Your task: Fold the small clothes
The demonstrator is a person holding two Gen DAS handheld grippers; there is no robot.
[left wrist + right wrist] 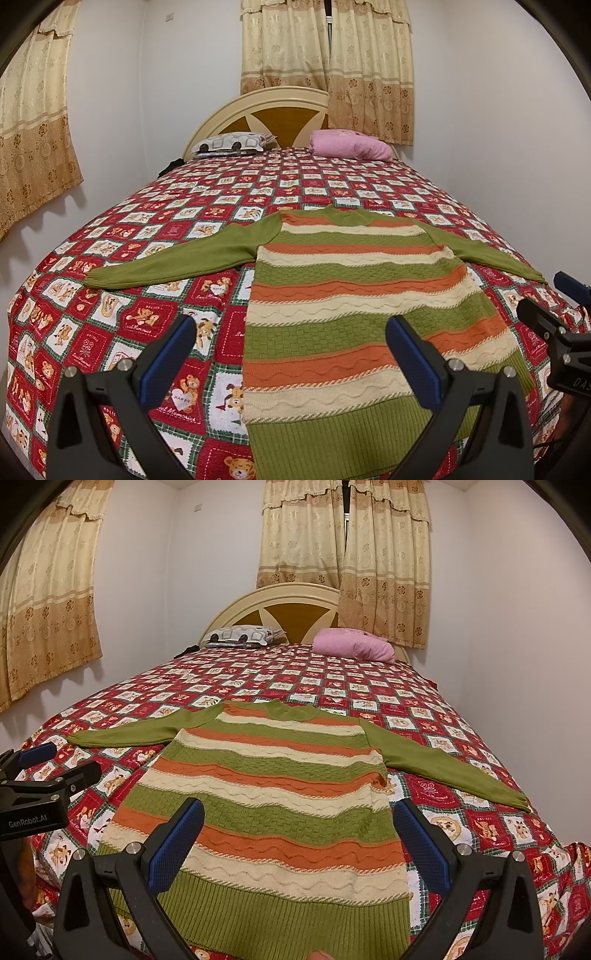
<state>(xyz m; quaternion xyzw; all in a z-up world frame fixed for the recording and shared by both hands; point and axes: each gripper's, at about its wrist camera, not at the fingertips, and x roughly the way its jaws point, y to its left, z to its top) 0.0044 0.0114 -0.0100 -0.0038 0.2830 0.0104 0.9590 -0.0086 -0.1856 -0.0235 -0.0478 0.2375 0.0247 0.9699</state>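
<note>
From the foot of the bed (207, 221), my left gripper (291, 354) hangs with fingers spread and empty, just off the hem's left corner. The striped sweater (354, 295) lies flat, long axis running away toward the headboard, sleeves out. My right gripper (299, 842), likewise spread wide, straddles the hem and is nearer.

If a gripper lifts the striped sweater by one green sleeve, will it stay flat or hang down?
The sweater will probably hang limp: it is soft knit lying flat on the bedspread. The sleeve may stretch first, since the thick ribbed body looks heavier. It likely will not slip much on the textured blue pads.
</note>
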